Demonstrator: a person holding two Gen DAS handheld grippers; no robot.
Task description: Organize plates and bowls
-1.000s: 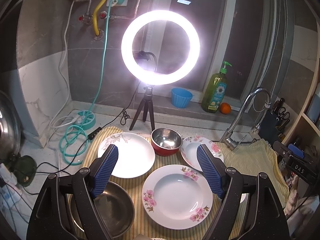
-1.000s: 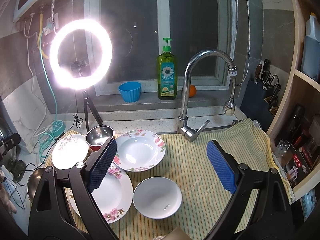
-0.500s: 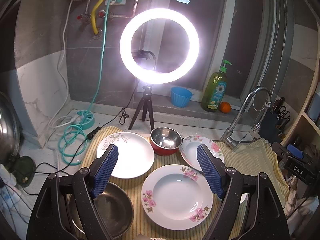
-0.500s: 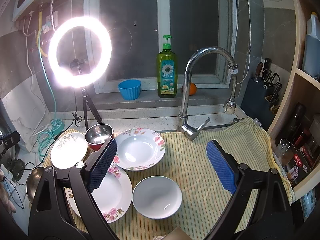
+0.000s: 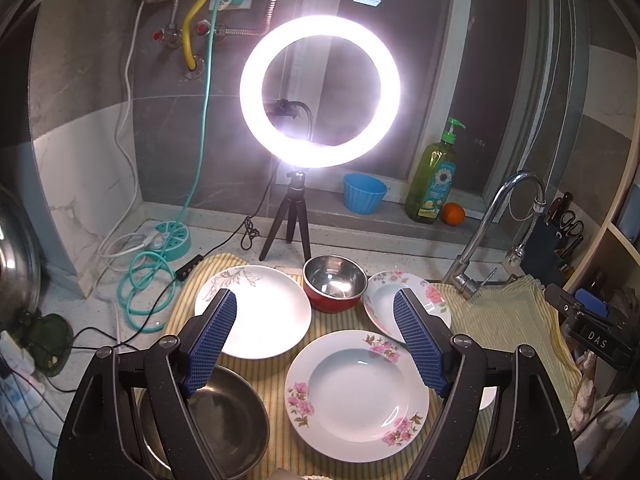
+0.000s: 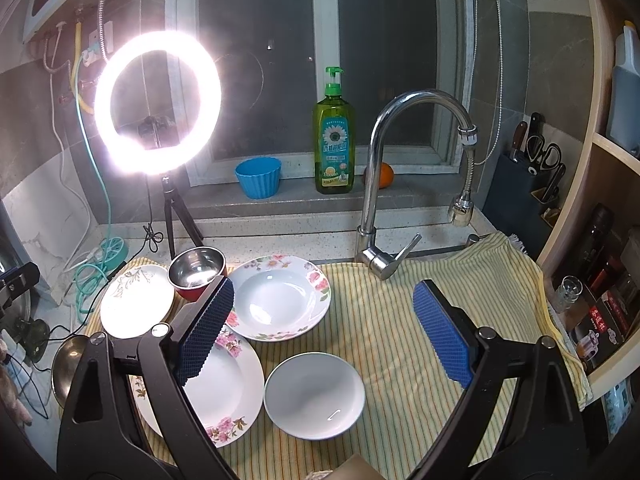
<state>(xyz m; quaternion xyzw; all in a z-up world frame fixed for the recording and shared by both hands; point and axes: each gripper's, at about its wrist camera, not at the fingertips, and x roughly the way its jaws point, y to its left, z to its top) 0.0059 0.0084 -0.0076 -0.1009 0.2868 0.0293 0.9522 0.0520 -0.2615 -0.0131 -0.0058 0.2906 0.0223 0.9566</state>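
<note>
Both grippers hover above the striped yellow cloth (image 6: 400, 320) w/ nothing held. Left gripper (image 5: 316, 340): jaws spread wide, empty. Right gripper (image 6: 324, 332): jaws likewise spread, empty. Dishes all lie flat and unstacked on the cloth. In the left wrist view, the near floral plate (image 5: 356, 396) sits lower centre, directly ahead of and below the left fingers, approx. centred in the gap; the plain leaf-pattern plate (image 5: 256, 308) is centre left, the red-sided steel bowl (image 5: 334, 282) centre, a second floral plate (image 5: 400, 300) centre right behind the right-hand pad, and a large steel bowl (image 5: 224, 420) lower left under the left-hand pad. In the right wrist view, the small white bowl (image 6: 314, 394) lies lower centre, between the pads but nearer the left-hand one. Plates are round, so no long axis; approach is rim-on. Judgement: left gripper is nearer the near floral plate, right gripper nearer the small white bowl; stacking not yet begun.
</note>
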